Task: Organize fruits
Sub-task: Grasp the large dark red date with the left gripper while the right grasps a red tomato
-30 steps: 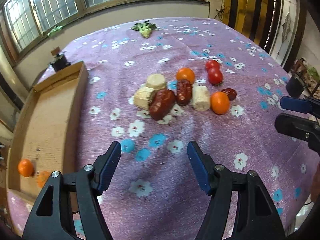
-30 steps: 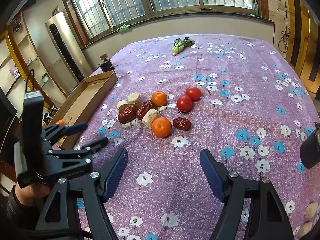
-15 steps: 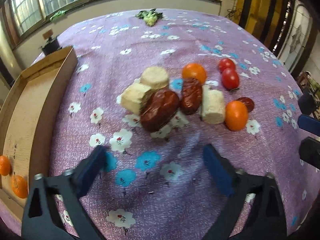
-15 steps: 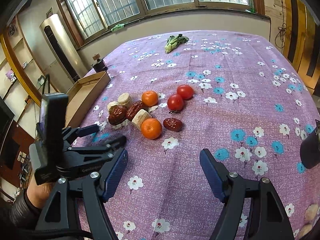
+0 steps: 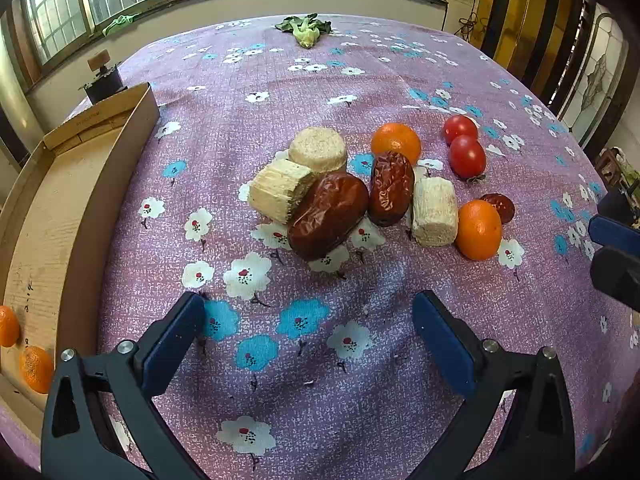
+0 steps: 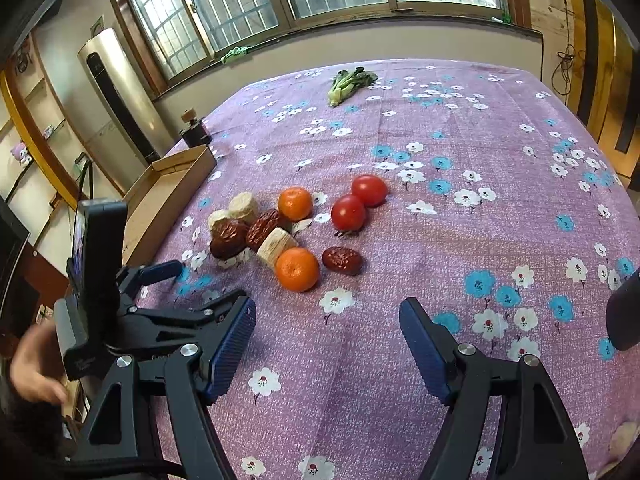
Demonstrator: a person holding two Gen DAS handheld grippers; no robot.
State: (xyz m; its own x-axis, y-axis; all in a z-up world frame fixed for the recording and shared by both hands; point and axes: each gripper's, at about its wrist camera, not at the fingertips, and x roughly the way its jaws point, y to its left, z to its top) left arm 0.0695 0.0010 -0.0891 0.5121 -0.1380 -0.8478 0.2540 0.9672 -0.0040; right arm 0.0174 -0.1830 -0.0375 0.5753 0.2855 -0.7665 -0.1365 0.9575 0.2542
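A pile of fruit lies mid-table: a big red date [image 5: 326,216], a second date [image 5: 390,188], a small date [image 5: 498,207], two oranges [image 5: 478,230] [image 5: 396,142], two tomatoes [image 5: 467,157] and pale cane chunks [image 5: 434,212]. My left gripper [image 5: 308,336] is open and empty, just short of the big date; it also shows in the right wrist view [image 6: 192,286]. My right gripper [image 6: 326,344] is open and empty, short of the near orange [image 6: 297,269]. A cardboard box [image 5: 48,208] at left holds two oranges [image 5: 36,368].
A green vegetable [image 5: 306,30] lies at the table's far edge. A small dark jar [image 5: 104,80] stands behind the box. The purple flowered cloth [image 6: 480,184] covers the table. My right gripper's tips [image 5: 612,248] show at the left view's right edge.
My left gripper has moved forward toward the fruit pile, and its jaws have spread wider. My right gripper has crept a little closer to the fruit.
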